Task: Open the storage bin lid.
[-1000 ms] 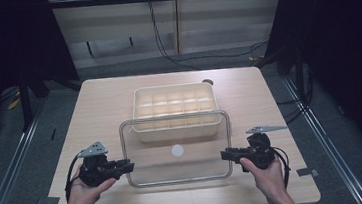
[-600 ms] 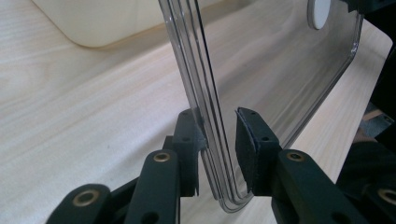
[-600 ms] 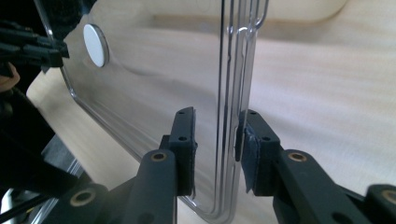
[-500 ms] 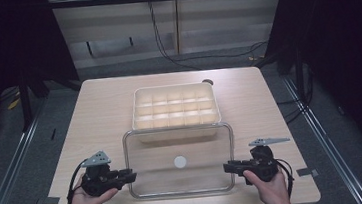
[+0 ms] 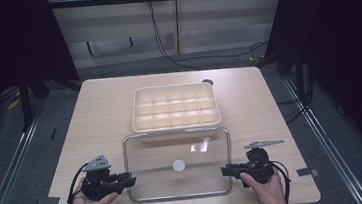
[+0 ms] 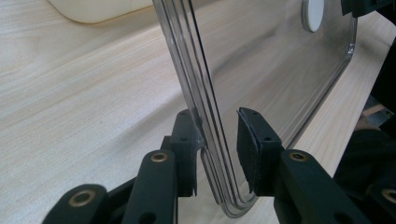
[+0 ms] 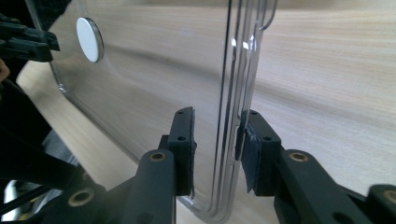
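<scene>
A clear lid (image 5: 176, 152) with a white disc (image 5: 178, 165) at its centre lies low over the wooden table, its far edge at the front rim of the cream compartment tray (image 5: 134, 111). My left gripper (image 5: 131, 178) is at the lid's left edge. Its jaws have just been opening: the lid (image 6: 196, 84) rim touches one finger, with a gap to the other pad (image 6: 247, 140). My right gripper (image 5: 224, 169) holds the right edge. The lid (image 7: 238, 70) rim sits between its pads, against the right pad (image 7: 247, 144).
The tray has several empty compartments and sits mid-table. A dark round hole (image 5: 208, 82) lies just behind its right corner. Grey tape marks (image 5: 52, 200) (image 5: 306, 172) sit near the table's front corners. Cables hang down behind the table.
Both hands and the lid have moved toward the near edge and lower. The lid's far edge has slid back from over the tray to the tray's front rim.
</scene>
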The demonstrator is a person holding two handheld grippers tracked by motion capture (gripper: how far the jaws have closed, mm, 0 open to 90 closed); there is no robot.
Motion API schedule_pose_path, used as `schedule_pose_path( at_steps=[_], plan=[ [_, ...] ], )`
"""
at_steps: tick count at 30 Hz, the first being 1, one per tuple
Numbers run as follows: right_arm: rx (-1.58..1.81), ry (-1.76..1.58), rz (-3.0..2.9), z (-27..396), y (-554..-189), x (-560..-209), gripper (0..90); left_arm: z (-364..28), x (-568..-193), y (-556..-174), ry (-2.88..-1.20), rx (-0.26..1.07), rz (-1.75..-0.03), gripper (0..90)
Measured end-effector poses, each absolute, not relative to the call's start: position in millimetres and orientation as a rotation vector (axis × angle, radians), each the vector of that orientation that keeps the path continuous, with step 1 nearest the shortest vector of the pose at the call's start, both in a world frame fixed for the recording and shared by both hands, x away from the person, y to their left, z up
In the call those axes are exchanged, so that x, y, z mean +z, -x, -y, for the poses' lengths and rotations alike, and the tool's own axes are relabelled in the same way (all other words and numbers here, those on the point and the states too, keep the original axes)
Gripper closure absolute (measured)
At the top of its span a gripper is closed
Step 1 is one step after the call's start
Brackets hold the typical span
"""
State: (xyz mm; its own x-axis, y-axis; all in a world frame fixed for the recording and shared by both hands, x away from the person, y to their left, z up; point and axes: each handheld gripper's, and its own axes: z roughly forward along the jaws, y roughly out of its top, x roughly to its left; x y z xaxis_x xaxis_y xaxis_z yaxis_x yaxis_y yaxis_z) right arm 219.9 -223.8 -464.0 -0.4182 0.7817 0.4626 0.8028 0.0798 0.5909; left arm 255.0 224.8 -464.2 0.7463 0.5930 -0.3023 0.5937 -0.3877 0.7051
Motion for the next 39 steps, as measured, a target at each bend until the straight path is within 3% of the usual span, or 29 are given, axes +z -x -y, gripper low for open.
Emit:
schedule_pose_path(
  at_steps=[39],
  plan=[
    [-1.170,1.712,2.343,218,-239,-487,53.4,-218,-483,-274,-2.131,-0.068,-0.957,57.2]
  ],
)
